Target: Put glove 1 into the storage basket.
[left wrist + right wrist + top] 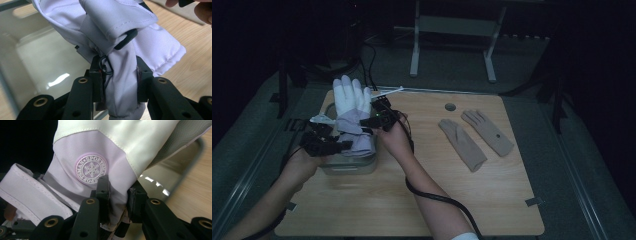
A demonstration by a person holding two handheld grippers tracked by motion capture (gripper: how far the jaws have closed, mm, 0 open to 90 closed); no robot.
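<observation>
High view: both grippers clamp the white ski glove over the clear bin's rim, bare table nearby

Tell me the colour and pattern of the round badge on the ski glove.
Pale pink badge with a white snowflake ringed by lettering, clearest in the right gripper view.

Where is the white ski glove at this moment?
In the high view the ski glove is at the table's left, held above the clear box by the left claw and right claw, far from the tan gloves.
</observation>
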